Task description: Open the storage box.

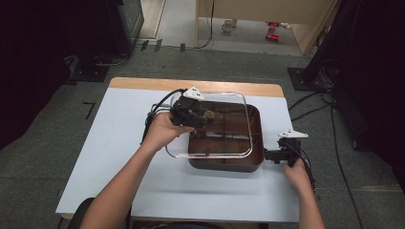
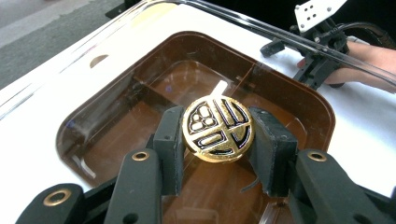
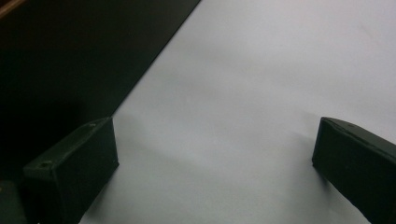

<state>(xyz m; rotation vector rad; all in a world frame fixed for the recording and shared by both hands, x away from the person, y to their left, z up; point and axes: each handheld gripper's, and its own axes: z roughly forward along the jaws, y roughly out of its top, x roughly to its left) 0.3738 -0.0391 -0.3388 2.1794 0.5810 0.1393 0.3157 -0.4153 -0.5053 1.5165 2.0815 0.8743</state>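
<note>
Lid (image 1: 210, 153), clear, hangs tilted over the brown tray (image 1: 255, 164) at mid-frame, lifted by its gold knob (image 2: 218, 129), on which the left gripper (image 2: 218, 140) is clamped. A slip could drop it onto the tray. The tray's dividers show; its compartments look empty. Right gripper (image 1: 272, 155), jaws apart, rests beside the tray's right edge.

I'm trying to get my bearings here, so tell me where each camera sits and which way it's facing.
High view: above the person's side, looking forward and down on the white table; both forearms enter from below.
Left gripper view: rides the left gripper, looking past its jaws, clamped on the round gold knob of the clear lid, into the brown compartment tray.
Right gripper view: rides the right gripper, facing bare table between open jaws.
Shared: high and left views both show tray, knob and right gripper.
</note>
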